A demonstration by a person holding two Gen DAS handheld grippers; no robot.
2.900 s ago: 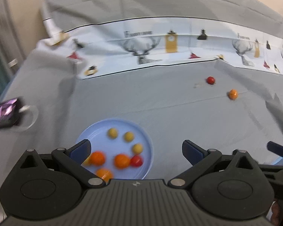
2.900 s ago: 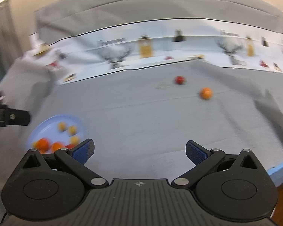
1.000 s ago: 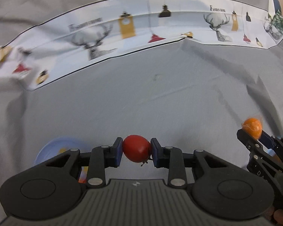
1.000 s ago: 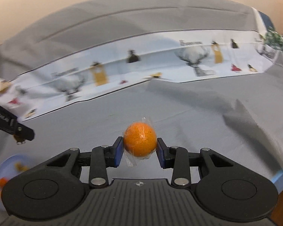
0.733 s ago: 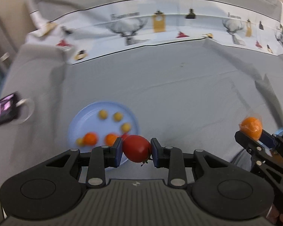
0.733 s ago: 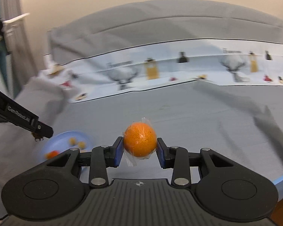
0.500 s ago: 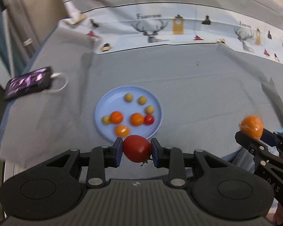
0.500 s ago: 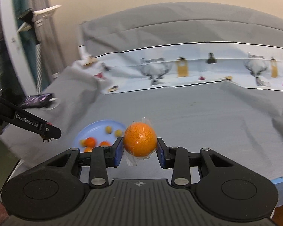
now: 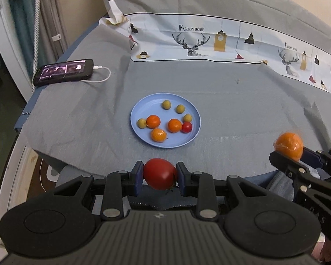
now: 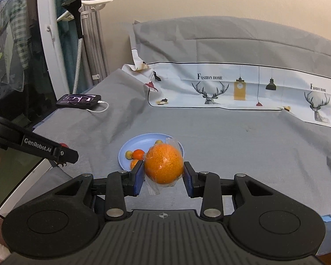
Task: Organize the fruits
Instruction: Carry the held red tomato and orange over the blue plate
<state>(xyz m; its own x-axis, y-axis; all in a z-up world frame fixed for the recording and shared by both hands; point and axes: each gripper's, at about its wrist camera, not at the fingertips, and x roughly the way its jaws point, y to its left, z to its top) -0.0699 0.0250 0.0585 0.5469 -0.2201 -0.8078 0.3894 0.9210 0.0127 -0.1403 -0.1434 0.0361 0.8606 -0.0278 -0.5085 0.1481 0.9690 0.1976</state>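
Red tomato (image 9: 160,174) and wrapped orange (image 10: 164,163) (each between clamped jaws) near blue plate (image 9: 193,135).

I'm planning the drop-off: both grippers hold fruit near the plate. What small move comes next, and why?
Probably carry the left gripper forward over the blue plate, since its red tomato sits short of the near rim. The right gripper with the wrapped orange can follow.
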